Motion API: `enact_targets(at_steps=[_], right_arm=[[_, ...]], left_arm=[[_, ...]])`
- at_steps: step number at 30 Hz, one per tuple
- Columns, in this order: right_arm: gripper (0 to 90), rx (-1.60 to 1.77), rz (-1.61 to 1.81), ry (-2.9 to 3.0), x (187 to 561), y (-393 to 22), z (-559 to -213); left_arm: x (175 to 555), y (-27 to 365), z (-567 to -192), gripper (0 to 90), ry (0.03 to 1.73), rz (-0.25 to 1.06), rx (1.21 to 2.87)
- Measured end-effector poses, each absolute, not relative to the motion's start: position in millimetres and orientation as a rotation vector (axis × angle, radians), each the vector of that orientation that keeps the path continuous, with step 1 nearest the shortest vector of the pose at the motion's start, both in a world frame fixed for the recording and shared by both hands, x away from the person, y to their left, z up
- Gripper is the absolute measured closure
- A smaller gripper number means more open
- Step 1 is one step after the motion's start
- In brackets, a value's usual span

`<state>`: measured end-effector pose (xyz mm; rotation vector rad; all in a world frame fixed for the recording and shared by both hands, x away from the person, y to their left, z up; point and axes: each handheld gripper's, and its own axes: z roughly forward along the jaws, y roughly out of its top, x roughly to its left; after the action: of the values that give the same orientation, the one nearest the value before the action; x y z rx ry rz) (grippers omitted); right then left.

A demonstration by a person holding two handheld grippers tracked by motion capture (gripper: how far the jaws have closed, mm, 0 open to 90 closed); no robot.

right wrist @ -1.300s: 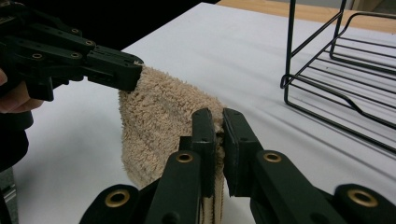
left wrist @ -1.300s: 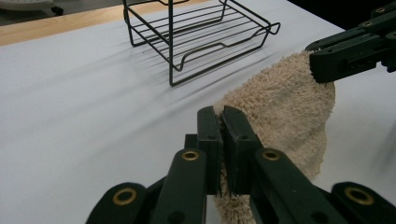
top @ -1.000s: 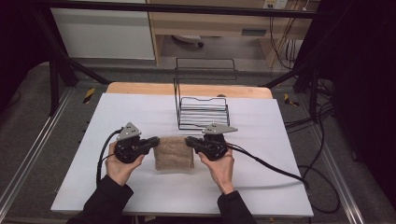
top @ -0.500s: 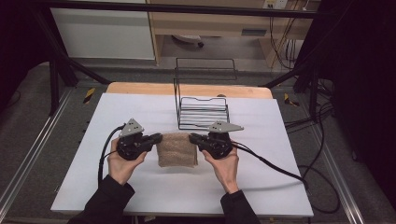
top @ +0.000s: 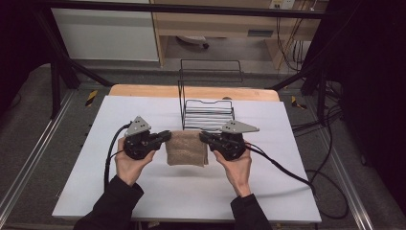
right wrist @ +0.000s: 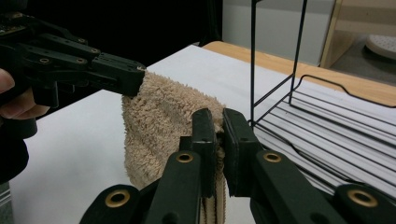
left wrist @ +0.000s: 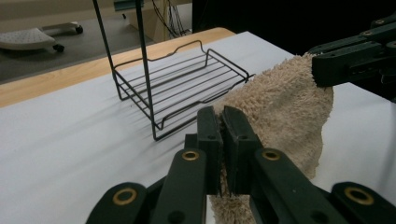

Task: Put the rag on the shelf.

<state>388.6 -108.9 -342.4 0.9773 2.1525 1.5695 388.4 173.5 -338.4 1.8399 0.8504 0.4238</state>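
A folded tan towel (top: 186,147) hangs between my two grippers just above the white table (top: 191,191), in front of the black wire rack (top: 207,114). My left gripper (top: 167,136) is shut on the towel's left top corner. My right gripper (top: 202,137) is shut on its right top corner. In the left gripper view the jaws (left wrist: 222,122) pinch the fluffy towel (left wrist: 285,112), with the other gripper (left wrist: 355,56) clamped on its far corner. In the right gripper view the jaws (right wrist: 221,122) grip the towel (right wrist: 163,121), and the other gripper (right wrist: 121,74) holds the far corner.
The wire rack (left wrist: 177,88) stands at the table's back centre, with a tall wire back frame (top: 210,72). A wooden strip (top: 143,91) runs along the table's far edge. Cables (top: 287,167) trail from both grippers. Metal frame rails (top: 28,158) flank the table.
Both grippers have carried the towel a little farther from the person, toward the rack, and its top edge now sits higher off the table.
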Motion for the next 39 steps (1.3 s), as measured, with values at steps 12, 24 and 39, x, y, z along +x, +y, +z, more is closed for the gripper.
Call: enact_targets(at_steps=[12, 24, 39], right_arm=[[84.3, 0.959, 1.589, 2.091, 387.5, -122.6, -326.9], [84.3, 0.939, 1.606, 2.026, 388.7, -135.1, -313.6], [84.4, 0.915, 1.635, 1.945, 391.5, -144.5, -297.6]], left_arm=[[391.6, 161.6, -324.8, 85.8, 0.815, 0.45, 1.79], [399.0, 149.3, -313.8, 85.9, 0.793, 0.461, 1.745], [406.4, 140.8, -300.2, 85.9, 0.767, 0.48, 1.69]])
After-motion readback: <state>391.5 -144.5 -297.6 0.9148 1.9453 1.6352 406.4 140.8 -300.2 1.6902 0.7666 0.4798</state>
